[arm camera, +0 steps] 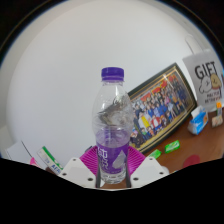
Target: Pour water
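Note:
A clear plastic water bottle with a purple cap and a purple label stands upright between my fingers. My gripper is shut on the bottle: both magenta pads press against its lower body at the label. The bottle's base is hidden behind the gripper's white housing. Some water shows inside the bottle around the label. No cup or other vessel is in view.
A framed group photo leans against the white wall behind the bottle, to the right. A white box marked GIFT stands further right. Small green and blue items lie on the brown tabletop by the frame; a green-edged object sits left.

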